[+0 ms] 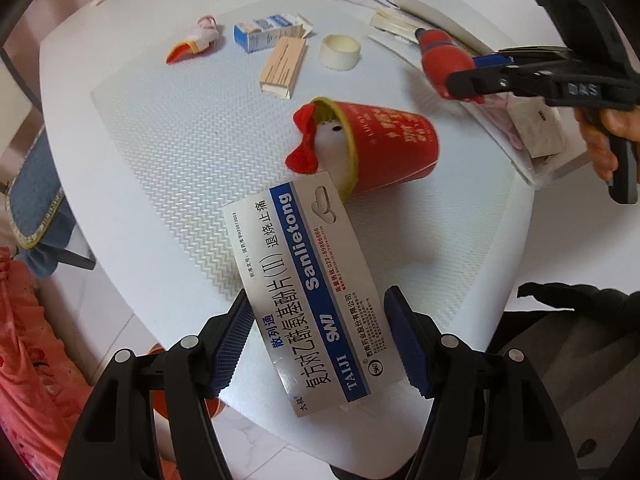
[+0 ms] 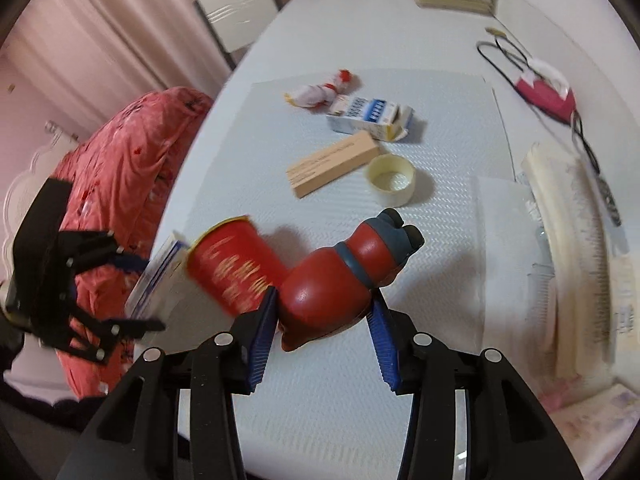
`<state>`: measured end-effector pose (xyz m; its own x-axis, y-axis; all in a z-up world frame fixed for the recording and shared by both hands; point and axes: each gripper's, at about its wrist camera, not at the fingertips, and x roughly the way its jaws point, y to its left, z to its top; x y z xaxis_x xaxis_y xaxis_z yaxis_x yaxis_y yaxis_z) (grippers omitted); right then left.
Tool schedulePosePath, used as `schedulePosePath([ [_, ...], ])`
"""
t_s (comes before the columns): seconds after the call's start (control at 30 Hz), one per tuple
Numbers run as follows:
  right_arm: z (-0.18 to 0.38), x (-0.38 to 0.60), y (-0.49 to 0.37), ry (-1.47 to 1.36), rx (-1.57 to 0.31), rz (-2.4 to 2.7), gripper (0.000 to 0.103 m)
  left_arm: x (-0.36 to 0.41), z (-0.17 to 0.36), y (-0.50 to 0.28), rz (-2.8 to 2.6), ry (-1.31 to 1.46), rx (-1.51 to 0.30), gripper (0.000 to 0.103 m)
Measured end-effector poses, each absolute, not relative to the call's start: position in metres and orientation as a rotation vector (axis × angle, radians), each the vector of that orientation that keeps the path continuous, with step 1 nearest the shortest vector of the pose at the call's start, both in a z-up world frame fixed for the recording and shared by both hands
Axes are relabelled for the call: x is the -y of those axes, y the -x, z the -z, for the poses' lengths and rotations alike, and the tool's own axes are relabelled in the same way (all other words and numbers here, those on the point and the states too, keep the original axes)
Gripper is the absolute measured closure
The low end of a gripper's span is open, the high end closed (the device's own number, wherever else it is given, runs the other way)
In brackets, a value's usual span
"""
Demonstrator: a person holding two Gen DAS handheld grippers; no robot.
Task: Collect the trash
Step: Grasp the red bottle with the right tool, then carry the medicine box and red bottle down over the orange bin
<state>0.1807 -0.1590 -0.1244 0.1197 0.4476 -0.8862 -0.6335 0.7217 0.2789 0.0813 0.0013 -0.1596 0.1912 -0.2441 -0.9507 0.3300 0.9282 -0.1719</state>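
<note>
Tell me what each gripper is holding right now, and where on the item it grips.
The left gripper clamps the silver-and-blue medicine box across its long side edges, near its lower end. The right gripper squeezes the red toy figure around its rounded lower body.

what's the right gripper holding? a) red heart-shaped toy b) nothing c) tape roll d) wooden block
a, the right gripper has its blue pads pressed on both sides of the red heart-shaped toy; the tape roll and wooden block lie untouched on the table.

Left tool (image 1: 318, 342) clamped; right tool (image 2: 322, 322) clamped, both angled down
</note>
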Motion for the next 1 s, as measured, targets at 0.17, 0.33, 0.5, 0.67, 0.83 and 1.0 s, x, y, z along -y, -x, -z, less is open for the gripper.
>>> schedulePosePath([
  [0.17,0.103,0.154,-0.155,0.23,-1.174,-0.866,0.058,0.005,0.143,-0.067,0.391,-0.088,-1.294,0.035],
  [0.33,0.089,0.142,-0.131,0.252,-1.163,-0.936,0.058,-0.001,0.131,-0.053,0.363,-0.087,-1.276,0.035],
  [0.5,0.083,0.118,-0.107,0.3,-1.162,-1.023,0.058,-0.013,0.119,-0.036,0.333,-0.086,-1.262,0.035],
  [0.67,0.081,0.088,-0.084,0.353,-1.158,-1.118,0.058,-0.03,0.114,-0.016,0.28,-0.079,-1.263,0.035],
  [0.83,0.078,0.05,-0.064,0.388,-1.147,-1.2,0.058,-0.056,0.109,0.004,0.225,-0.055,-1.257,0.035],
  [1.0,0.08,0.011,-0.046,0.432,-1.145,-1.273,0.058,-0.083,0.11,0.026,0.176,-0.014,-1.261,0.035],
])
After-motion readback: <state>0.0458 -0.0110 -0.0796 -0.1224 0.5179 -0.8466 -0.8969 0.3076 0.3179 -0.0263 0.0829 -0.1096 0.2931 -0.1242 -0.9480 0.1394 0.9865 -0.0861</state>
